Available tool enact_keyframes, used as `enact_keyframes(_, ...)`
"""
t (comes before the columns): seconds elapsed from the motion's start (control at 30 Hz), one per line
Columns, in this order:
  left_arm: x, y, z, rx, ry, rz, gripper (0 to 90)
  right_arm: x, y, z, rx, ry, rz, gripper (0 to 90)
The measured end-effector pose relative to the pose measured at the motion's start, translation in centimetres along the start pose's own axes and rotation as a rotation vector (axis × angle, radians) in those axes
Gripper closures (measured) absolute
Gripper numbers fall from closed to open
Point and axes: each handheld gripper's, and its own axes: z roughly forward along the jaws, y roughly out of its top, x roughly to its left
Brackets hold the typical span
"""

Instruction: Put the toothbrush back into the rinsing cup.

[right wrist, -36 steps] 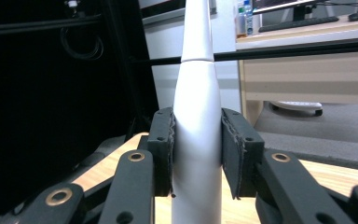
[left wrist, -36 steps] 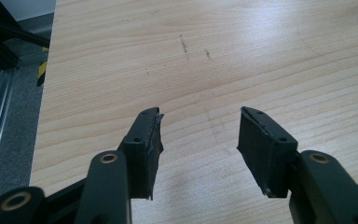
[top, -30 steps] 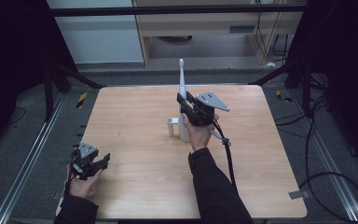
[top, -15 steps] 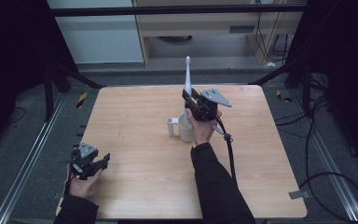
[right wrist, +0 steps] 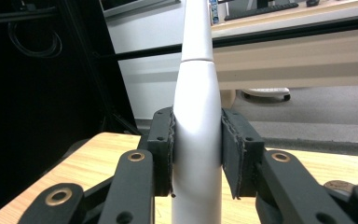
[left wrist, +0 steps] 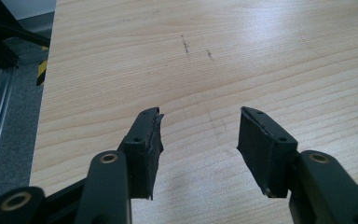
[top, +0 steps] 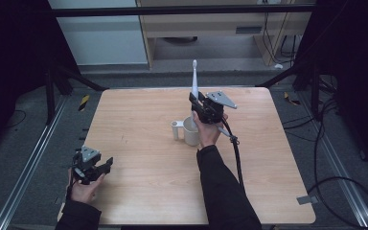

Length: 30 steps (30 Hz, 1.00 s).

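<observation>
Above the middle of the wooden table (top: 139, 120), right gripper (top: 202, 108) clamped on a white toothbrush (top: 194, 79), pads pressed against both sides of the thick handle, head end pointing upward and slightly away. Seen along the right gripper view, same toothbrush (right wrist: 196, 135) standing upright between the two black pads, narrow neck rising out past the top edge, lower end hidden below the jaws. Just beneath and beside that gripper, a white cup (top: 190, 131) with a handle on its left, resting on the table, close to the hand. Whether the toothbrush's lower end sits inside the cup or clear above it: cannot tell, hidden by the gripper and hand. Near the front left corner of the table, left gripper (top: 92, 165) held low, well apart from the cup, jaws spread wide with nothing between them; in the left gripper view, only bare wood grain between the pads (left wrist: 145, 144). Judged from this: a carry step with the toothbrush at the cup, either just lifted out or about to go in. Next move likely calls for keeping the grip firm and the brush upright, moving it straight along its own length so the cup does not tip, left gripper free to steady the cup if needed
</observation>
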Motion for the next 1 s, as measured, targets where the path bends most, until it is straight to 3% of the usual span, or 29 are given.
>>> enact_keyframes(0.5,0.0,0.0,0.0,0.0,0.0,0.0,48.0,-0.5,-2.1,0.9,0.055,-0.021,0.002,66.9)
enact_keyframes(1.0,-0.1,0.0,0.0,0.001,-0.001,0.004,48.0,0.0,-3.3,1.6,0.124,-0.032,-0.04,66.8)
